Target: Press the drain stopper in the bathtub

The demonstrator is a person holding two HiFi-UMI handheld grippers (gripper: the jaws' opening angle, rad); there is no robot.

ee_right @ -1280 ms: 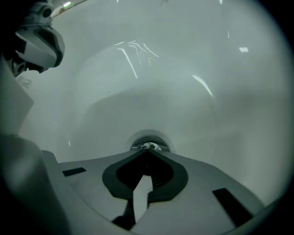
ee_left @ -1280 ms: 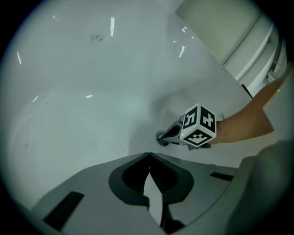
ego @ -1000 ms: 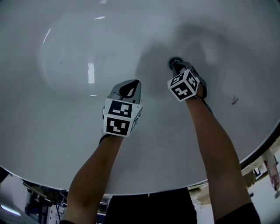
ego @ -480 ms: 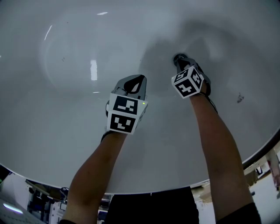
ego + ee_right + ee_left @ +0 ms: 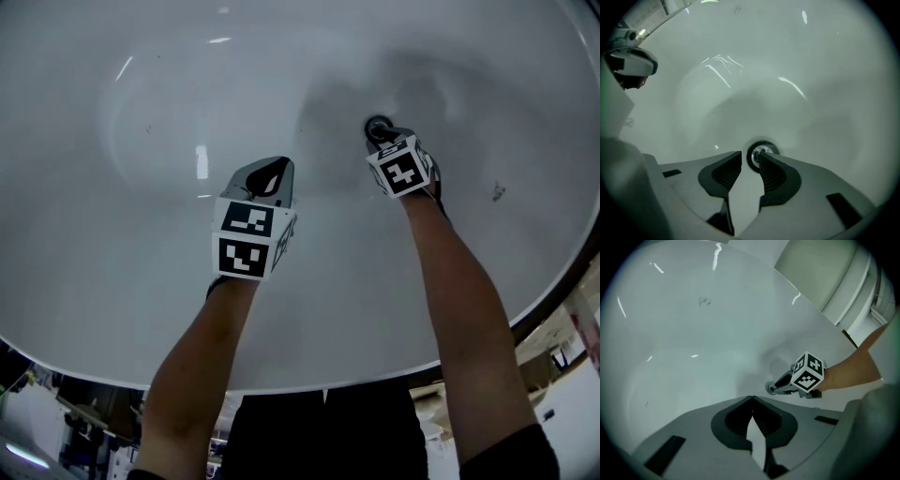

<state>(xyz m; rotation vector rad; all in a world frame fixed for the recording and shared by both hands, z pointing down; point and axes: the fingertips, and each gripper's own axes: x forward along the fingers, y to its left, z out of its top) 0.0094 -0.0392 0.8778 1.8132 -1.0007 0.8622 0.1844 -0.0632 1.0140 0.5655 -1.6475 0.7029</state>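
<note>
The round chrome drain stopper (image 5: 761, 152) sits in the floor of the white bathtub (image 5: 141, 281). My right gripper (image 5: 751, 154) is right at it. Its jaws are opening, with a gap between the pads and nothing in it. Its right-hand fingertip (image 5: 764, 157) lies over the stopper's edge. In the head view the stopper (image 5: 377, 125) shows just beyond the right gripper (image 5: 384, 139). My left gripper (image 5: 266, 176) hovers shut over bare tub floor to the left, holding nothing. The left gripper view shows its own tips (image 5: 751, 398) meeting, and the right gripper (image 5: 782, 383) at the drain (image 5: 771, 389).
The tub's smooth white walls curve up all round. Its rim (image 5: 553, 300) runs along the lower right, with room clutter beyond it. A white fixture (image 5: 825, 273) stands past the tub's far edge. A small dark mark (image 5: 498, 192) lies on the tub to the right.
The drain's ring shows more plainly past the right gripper's tips than before. The left gripper has drifted a little to the left.
</note>
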